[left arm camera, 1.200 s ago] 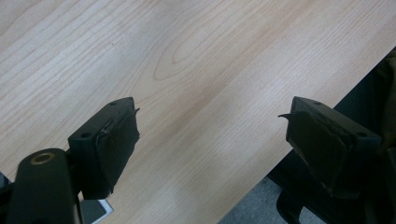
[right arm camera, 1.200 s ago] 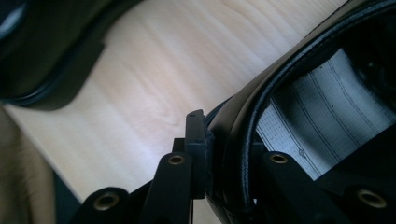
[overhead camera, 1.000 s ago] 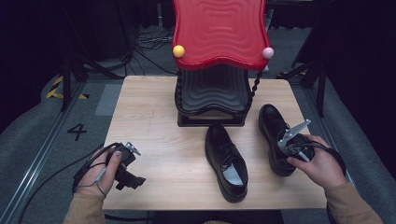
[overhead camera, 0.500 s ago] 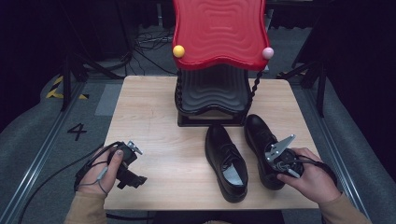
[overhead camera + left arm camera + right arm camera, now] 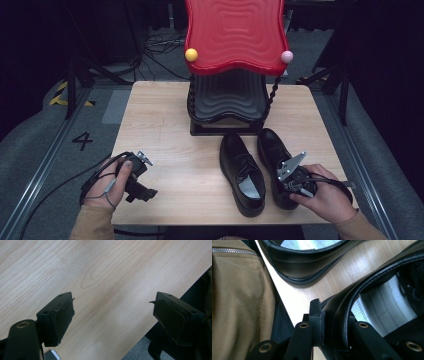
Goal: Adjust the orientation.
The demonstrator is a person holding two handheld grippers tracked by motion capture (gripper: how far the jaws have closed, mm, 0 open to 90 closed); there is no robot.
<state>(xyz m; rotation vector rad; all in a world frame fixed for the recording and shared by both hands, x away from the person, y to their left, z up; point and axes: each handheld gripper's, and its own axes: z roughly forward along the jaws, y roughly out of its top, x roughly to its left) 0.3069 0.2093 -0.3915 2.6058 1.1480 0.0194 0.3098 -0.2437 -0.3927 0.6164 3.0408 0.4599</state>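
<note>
Pairing shoes, approx. done. R gripper (image 5: 289,176) clamped on heel rim of R shoe (image 5: 274,150), set at 3 o'clock just beside L shoe (image 5: 243,172), toes to 12 near rack (image 5: 227,100). L gripper (image 5: 141,175) wide, empty, 9 o'clock. Left: release, maybe square up.

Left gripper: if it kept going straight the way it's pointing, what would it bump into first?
Probably the table: the left gripper, jaws wide open, points down at bare wood.
</note>
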